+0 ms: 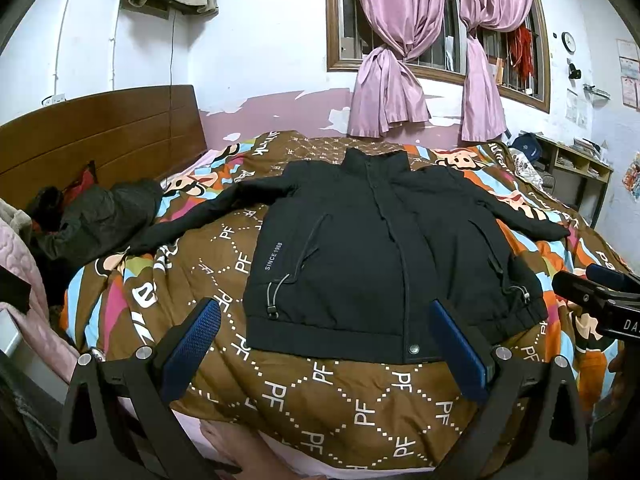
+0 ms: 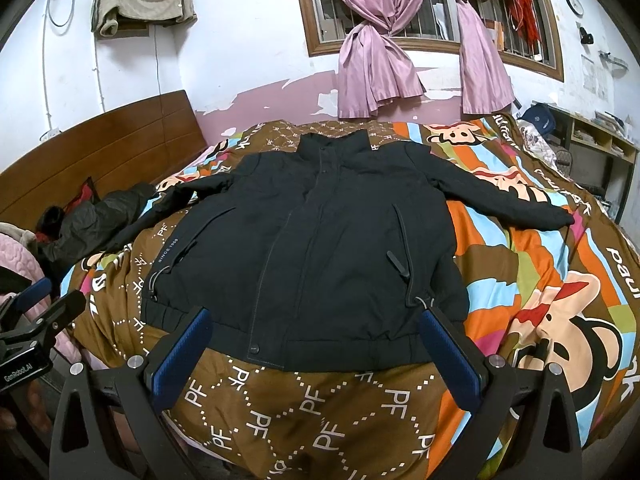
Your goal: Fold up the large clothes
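One black jacket (image 1: 360, 256) lies flat, front up, zipped, sleeves spread, on the patterned quilt (image 1: 320, 400). Left gripper (image 1: 324, 344) and right gripper (image 2: 316, 348) both gape wide, holding nothing, near the hem.

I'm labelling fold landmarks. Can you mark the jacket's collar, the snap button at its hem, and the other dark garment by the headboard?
collar (image 1: 376, 160), left wrist view, middle of the upright collar.
snap button (image 1: 413, 348), left wrist view, on its metal face.
dark garment (image 1: 100, 220), left wrist view, its crumpled middle.

Left tongs (image 1: 326, 340) and right tongs (image 2: 320, 344) both spread wide, side by side, holding nothing
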